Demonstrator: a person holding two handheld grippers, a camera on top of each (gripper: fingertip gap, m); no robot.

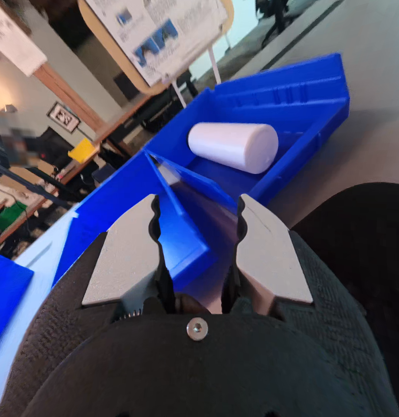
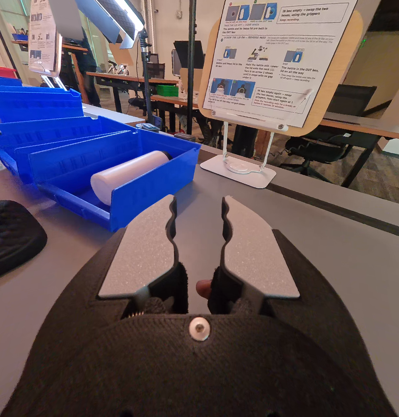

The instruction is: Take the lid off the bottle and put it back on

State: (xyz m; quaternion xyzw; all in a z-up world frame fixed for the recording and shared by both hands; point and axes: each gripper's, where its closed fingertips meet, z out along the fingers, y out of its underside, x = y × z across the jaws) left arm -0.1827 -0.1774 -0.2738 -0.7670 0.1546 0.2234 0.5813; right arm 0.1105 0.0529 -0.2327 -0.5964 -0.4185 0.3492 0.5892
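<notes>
White bottle lies on its side in the blue bin, centre-left of frame, dark lid apparently fitted; left tongs and right tongs both released, empty; step judged: approach; next, grasp and stand bottle on bench.

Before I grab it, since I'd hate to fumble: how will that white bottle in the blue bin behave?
The white bottle lies on its side in the blue bin, so a nudge would probably roll it. Its smooth round wall looks slippery. It seems light plastic, though its contents are hidden.
</notes>
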